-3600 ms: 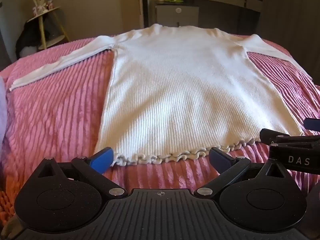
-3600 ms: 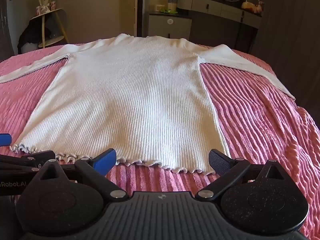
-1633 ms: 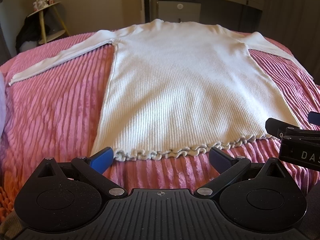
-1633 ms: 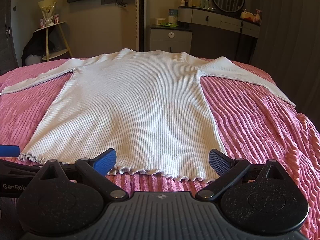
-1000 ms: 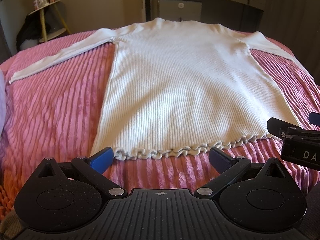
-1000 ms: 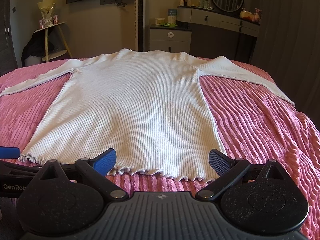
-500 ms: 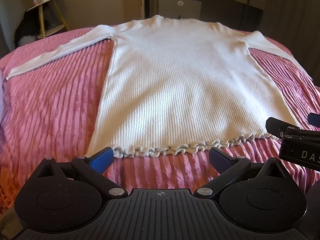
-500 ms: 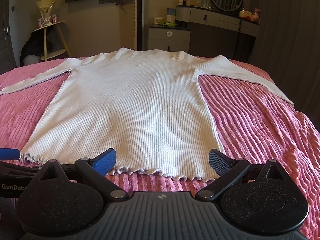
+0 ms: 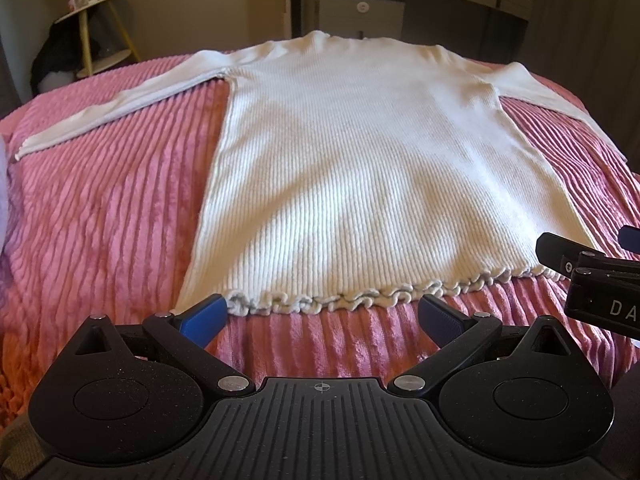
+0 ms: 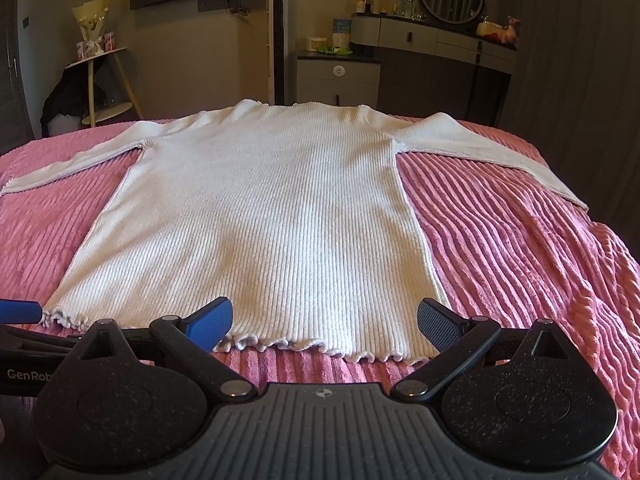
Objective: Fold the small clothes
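A white ribbed long-sleeved top (image 9: 360, 168) (image 10: 264, 216) lies flat on a pink bedspread, sleeves spread to both sides, ruffled hem (image 9: 360, 296) nearest me. My left gripper (image 9: 320, 316) hovers open just short of the hem's left half, nothing between its blue pads. In the right wrist view my right gripper (image 10: 324, 320) is open above the hem's right half, its blue fingertips (image 10: 434, 324) wide apart over the fabric. The right gripper's black body (image 9: 592, 280) shows at the right edge of the left wrist view.
The pink ribbed bedspread (image 9: 104, 216) (image 10: 520, 240) covers the whole bed. Beyond the bed stand a dresser with a round mirror (image 10: 440, 48), a small cabinet (image 10: 340, 76) and a yellow-legged side table (image 10: 100, 80). A pale purple thing (image 9: 3, 184) lies at the bed's left edge.
Both grippers have crept slightly towards the hem and stay open. The top has not moved.
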`<state>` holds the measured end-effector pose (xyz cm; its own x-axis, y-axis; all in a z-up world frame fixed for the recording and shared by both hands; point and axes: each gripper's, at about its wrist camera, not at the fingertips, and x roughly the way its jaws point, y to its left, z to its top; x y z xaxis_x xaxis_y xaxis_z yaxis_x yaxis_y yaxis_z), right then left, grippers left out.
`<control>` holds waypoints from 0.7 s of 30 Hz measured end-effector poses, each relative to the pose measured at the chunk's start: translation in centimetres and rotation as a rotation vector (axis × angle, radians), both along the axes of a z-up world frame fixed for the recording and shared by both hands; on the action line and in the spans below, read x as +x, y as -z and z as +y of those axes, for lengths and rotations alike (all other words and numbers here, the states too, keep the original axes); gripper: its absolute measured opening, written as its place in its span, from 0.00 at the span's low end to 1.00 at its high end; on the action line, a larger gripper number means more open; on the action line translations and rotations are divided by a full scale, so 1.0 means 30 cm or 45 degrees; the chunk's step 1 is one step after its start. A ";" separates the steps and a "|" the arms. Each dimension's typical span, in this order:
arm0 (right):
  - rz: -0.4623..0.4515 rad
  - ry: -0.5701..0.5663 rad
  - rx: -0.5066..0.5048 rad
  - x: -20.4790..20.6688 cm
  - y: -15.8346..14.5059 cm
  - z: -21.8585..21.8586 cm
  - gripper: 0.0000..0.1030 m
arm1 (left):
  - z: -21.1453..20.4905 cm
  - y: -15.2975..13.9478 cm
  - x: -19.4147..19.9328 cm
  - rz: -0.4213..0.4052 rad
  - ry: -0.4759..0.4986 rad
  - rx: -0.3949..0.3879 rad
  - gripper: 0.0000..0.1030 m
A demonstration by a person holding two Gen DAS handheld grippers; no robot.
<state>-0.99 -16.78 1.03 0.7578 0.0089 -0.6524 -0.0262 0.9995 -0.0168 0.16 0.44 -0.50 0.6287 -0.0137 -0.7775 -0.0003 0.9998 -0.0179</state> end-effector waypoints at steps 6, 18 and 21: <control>-0.006 -0.007 -0.006 -0.005 -0.002 0.002 0.96 | 0.000 -0.001 0.001 -0.002 -0.002 0.000 1.00; -0.007 0.019 0.021 -0.007 -0.010 -0.011 0.96 | 0.007 -0.010 -0.001 0.001 -0.016 -0.011 1.00; 0.030 0.015 0.043 0.003 -0.008 -0.018 0.96 | 0.006 -0.016 -0.005 -0.006 -0.009 -0.015 1.00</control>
